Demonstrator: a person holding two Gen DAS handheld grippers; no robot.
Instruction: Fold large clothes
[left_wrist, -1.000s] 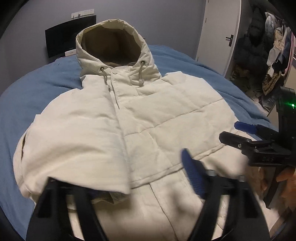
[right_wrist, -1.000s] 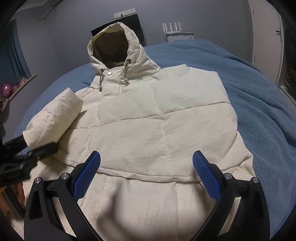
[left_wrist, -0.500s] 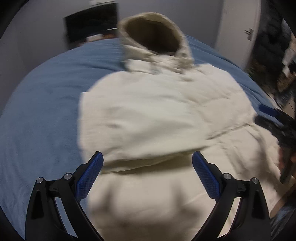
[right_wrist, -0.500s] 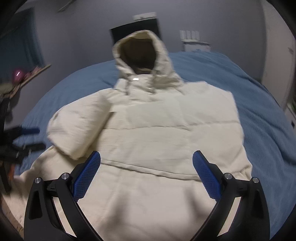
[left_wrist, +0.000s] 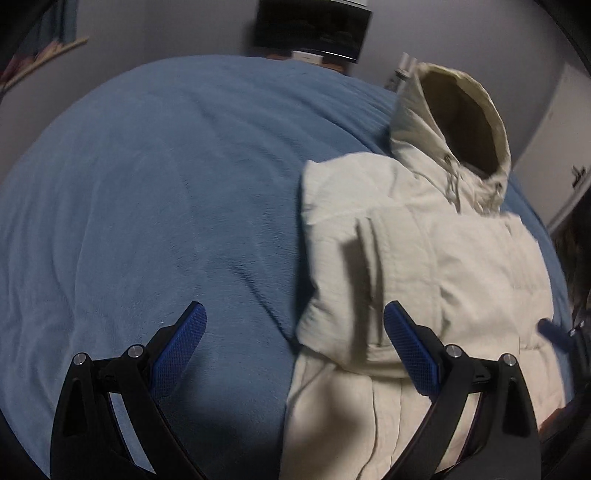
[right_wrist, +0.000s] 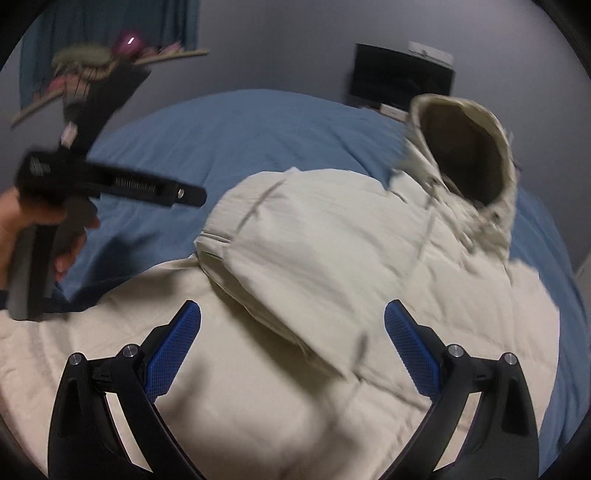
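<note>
A cream hooded puffer jacket lies front up on a blue bed, hood at the far end. Its left sleeve is folded across the chest. My left gripper is open and empty, over the jacket's left edge and the blanket beside it. My right gripper is open and empty above the jacket's lower body. In the right wrist view the left gripper shows at the far left, held in a hand.
The blue blanket covers the bed all around the jacket. A dark monitor stands against the grey wall behind the bed. A shelf with small items hangs on the left wall. A white door is at the right.
The left gripper let go of the sleeve, which now lies folded on the chest, and swung left over the blanket. Both views have turned left.
</note>
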